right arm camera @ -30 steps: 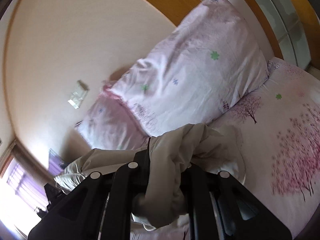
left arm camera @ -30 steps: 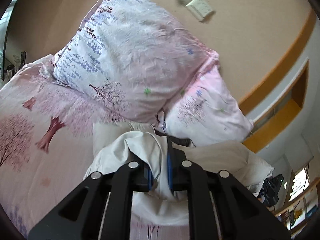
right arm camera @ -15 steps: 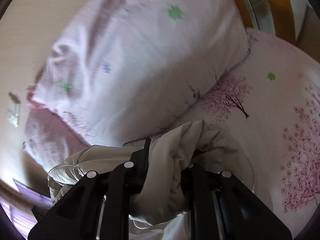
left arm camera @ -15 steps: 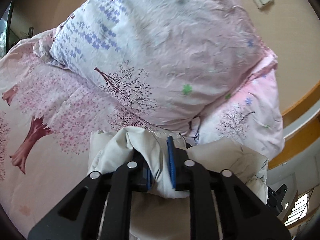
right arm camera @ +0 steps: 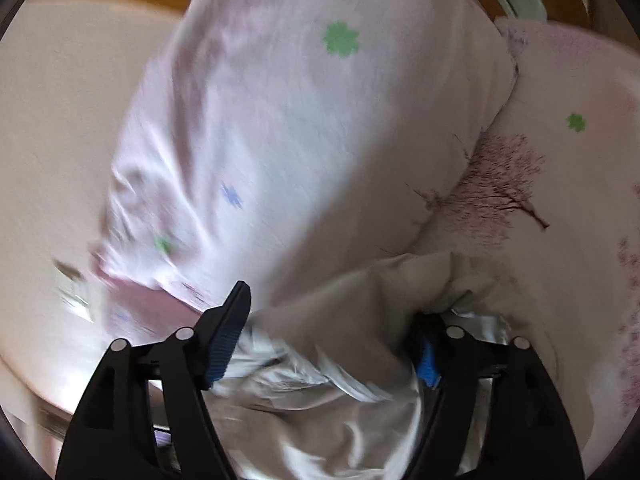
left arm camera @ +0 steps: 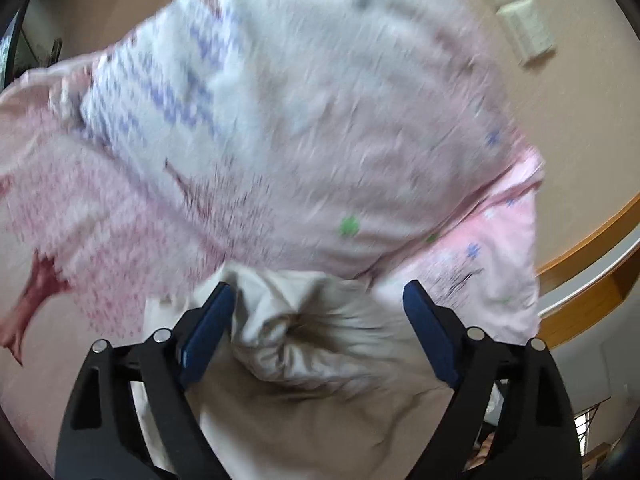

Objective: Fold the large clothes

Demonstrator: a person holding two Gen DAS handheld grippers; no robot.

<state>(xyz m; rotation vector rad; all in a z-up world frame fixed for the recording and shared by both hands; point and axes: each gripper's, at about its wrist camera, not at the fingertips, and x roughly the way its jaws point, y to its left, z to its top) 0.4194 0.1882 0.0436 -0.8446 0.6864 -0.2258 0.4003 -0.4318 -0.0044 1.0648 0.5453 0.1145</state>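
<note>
- Both claws spread wide: left claw, right claw, nothing pinched.
- Beige garment lies loose by the pillow, lower centre.
- Release step, I judge; next needs a fresh edge grip.

The left gripper has its jaws spread wide, and a bunched cream garment lies between them, its crumpled folds touching neither blue pad clearly. Just beyond the garment, a large pillow with purple and pink tree prints leans upright, motion-blurred. To the pillow's right, a second pink pillow sits tucked partly under it. Left of the pillow spreads a pink bedspread with a tree pattern. Above and right of the pillow, a white wall switch hangs on the beige wall.
</note>
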